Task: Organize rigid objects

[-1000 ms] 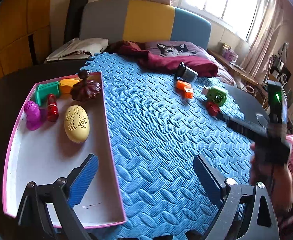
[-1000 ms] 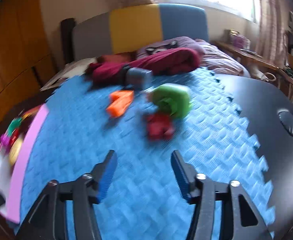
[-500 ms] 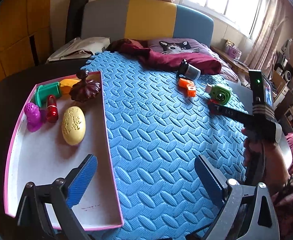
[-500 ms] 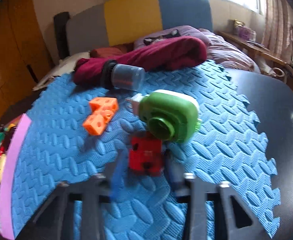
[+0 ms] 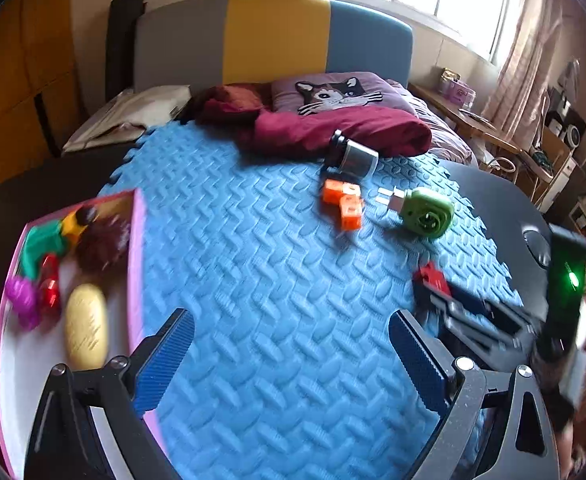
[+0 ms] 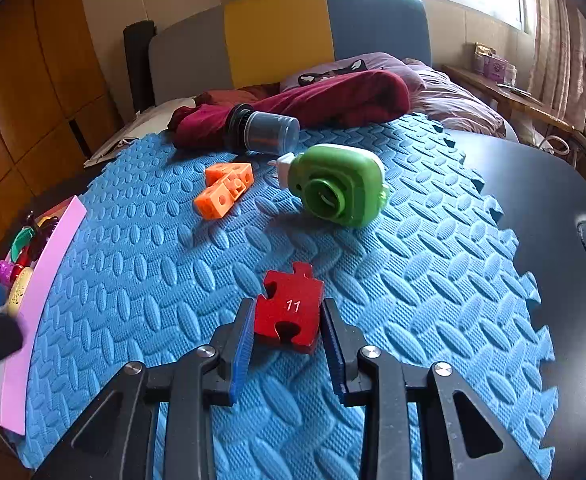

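My right gripper is shut on a red puzzle piece marked 11, held just above the blue foam mat. The left wrist view shows that same red puzzle piece at the tip of the right gripper. My left gripper stands open over the mat with nothing between its fingers, beside the pink-rimmed tray. On the mat lie orange linked cubes, a green round plug-in device and a dark jar on its side.
The tray holds a yellow egg-shaped thing, a purple toy, a red piece, a green piece and a dark brown ornament. A maroon cloth lies at the mat's far edge. Black tabletop lies right of the mat.
My right gripper closed on the red puzzle piece and pulled it back from the green device. My left gripper slid to the right, off the tray and over the mat.
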A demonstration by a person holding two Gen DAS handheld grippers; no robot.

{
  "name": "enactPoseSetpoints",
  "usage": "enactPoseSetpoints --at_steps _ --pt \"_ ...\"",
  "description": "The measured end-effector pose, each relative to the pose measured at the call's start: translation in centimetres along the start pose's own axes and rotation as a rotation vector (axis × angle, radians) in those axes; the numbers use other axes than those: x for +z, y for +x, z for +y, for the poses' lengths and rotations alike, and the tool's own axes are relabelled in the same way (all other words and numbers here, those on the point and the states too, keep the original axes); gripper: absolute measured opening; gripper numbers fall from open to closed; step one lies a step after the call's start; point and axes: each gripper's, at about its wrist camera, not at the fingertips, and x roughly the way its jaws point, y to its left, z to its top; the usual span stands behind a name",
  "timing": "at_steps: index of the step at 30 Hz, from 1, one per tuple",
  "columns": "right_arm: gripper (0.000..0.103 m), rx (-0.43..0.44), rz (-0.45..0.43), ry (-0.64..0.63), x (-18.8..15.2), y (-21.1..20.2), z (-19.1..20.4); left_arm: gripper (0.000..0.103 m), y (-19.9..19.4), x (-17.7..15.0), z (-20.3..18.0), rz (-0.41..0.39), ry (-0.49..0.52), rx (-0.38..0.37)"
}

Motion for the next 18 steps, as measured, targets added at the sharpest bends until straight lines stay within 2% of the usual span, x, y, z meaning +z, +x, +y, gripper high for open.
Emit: enactPoseSetpoints --at_steps 4,10,13,18 --pt "0.032 0.021 -0.012 0.05 -0.1 -0.2 -1.0 0.098 3.0 2.1 -1.7 0.028 0.078 0.047" --pt "0.032 0.031 -0.018 0.059 -0.1 -0.1 -1.3 0.097 7.2 4.6 -3.3 0.016 0.139 0.113" --pt "0.033 0.037 -0.024 0.074 -0.2 -0.2 -1.5 0.096 9.1 5.8 -3.7 0.015 0.129 0.136" --pt "0.033 0.039 -0.027 0.102 -0.3 -0.2 -2.1 0.092 11.1 7.2 -3.9 0.02 0.072 0.121"
